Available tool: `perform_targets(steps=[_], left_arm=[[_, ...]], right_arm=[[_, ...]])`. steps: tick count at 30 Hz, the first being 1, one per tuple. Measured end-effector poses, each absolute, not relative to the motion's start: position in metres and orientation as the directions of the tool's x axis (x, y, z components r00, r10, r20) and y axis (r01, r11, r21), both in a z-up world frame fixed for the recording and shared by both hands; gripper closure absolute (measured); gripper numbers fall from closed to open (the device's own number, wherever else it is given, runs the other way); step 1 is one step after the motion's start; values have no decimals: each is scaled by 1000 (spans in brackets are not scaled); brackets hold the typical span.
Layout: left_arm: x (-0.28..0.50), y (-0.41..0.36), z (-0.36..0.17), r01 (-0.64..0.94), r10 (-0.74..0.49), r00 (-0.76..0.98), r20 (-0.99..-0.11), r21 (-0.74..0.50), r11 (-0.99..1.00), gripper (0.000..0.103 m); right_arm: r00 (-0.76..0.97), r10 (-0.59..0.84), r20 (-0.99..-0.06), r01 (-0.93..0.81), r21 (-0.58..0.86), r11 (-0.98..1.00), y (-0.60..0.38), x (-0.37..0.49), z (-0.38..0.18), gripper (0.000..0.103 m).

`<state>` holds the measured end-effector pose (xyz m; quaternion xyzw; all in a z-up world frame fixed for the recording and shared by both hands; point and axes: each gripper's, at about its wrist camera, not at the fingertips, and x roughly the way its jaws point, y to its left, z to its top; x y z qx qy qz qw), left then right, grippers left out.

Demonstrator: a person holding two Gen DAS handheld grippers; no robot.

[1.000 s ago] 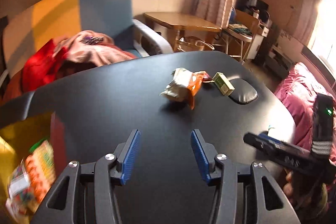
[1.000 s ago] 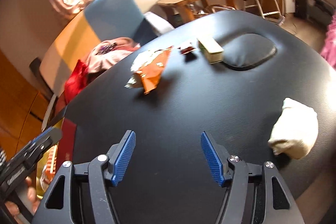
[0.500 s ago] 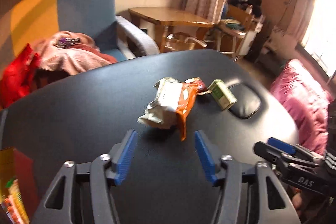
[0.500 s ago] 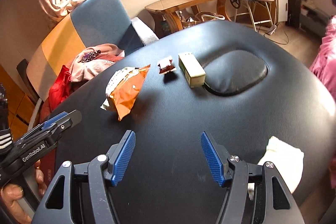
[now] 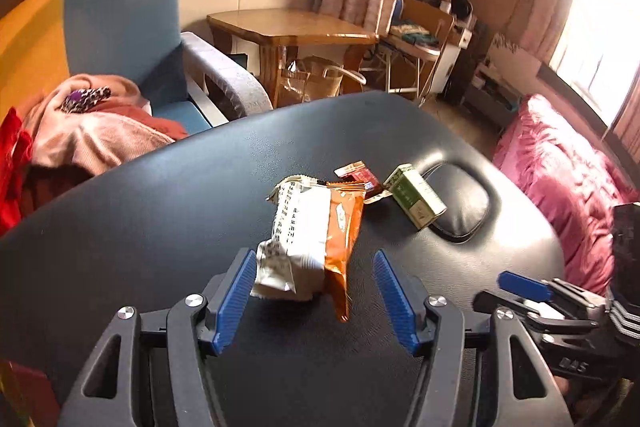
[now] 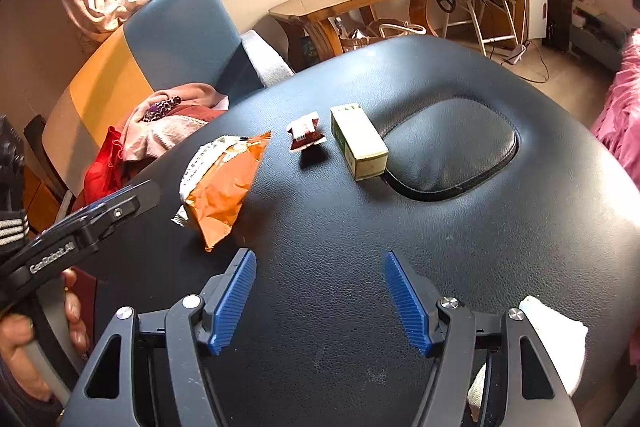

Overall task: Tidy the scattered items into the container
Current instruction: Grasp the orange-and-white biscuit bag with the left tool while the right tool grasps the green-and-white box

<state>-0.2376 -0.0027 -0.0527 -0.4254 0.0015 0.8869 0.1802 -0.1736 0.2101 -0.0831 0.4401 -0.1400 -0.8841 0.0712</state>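
Black padded counter (image 6: 480,227) with snack packet (image 5: 316,231) and green box (image 6: 358,143), blue armchair (image 5: 132,27) far left, wooden table (image 5: 288,27) beyond, left tool (image 5: 316,291) and right tool (image 6: 320,295) both spread apart, holding nothing

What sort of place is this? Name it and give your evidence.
Most likely a lived-in home room, not a lab. An armchair heaped with clothes, a wooden table under a curtained window, and pink bedding surround the black padded table where the snacks lie.

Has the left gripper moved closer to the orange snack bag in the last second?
Yes. The left gripper advanced across the table; the snack bag now sits between its open fingers.
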Motion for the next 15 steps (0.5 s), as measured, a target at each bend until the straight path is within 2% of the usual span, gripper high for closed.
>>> perform_targets(steps=[8,15], left_arm=[[-262,8,-70,-363,318,-541,-779,-125,-924,40],[-278,21,-85,-363,282,-542,-792,-82,-928,40]], right_arm=[[-625,-234,-744,-5,304,-953,217,-189,-77,35],[-655,-175,-736,11,222,-975,215,-223,-63,35]])
